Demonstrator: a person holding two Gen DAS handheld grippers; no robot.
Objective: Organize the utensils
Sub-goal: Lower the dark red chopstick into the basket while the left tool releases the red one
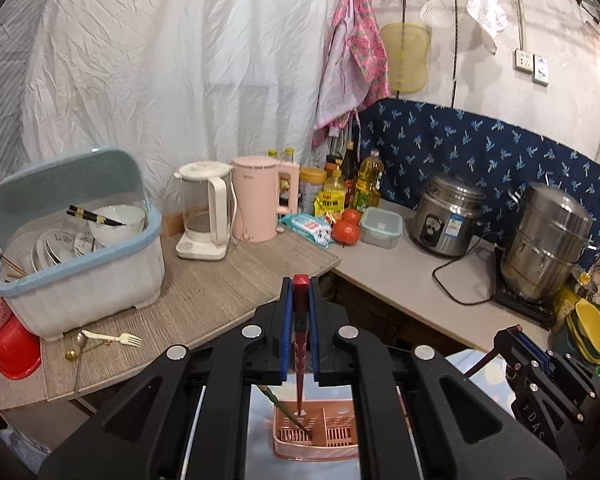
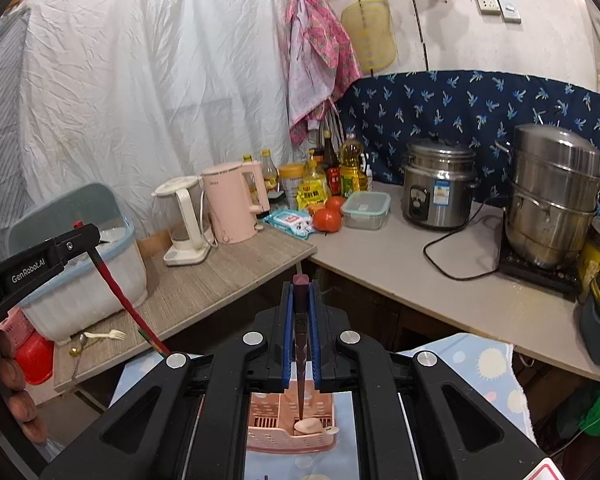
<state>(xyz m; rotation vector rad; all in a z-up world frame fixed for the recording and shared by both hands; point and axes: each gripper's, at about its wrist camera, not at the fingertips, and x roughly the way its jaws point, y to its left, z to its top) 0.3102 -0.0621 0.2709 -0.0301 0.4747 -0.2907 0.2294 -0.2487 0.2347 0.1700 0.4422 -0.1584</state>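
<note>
Both claws clamped: left claw (image 1: 301,330) red chopstick (image 1: 300,360), right claw (image 2: 301,332) purple chopstick (image 2: 300,364).

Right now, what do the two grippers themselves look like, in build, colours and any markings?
Both match: the left gripper and right gripper have matte black angular linkage arms with round silver pivot bolts and blue pads lining the fingers. Seen from the right wrist view, the left gripper's side carries white "GenRobot.AI" lettering. No cables show. Fingertips of the hand are visible; any sleeve is out of view.

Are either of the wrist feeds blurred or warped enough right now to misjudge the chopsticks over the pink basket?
Left wrist: sharp, red chopstick and pink basket clear; fisheye bends the edges. Right wrist: equally sharp, dark chopstick clear, same edge warping.
</note>
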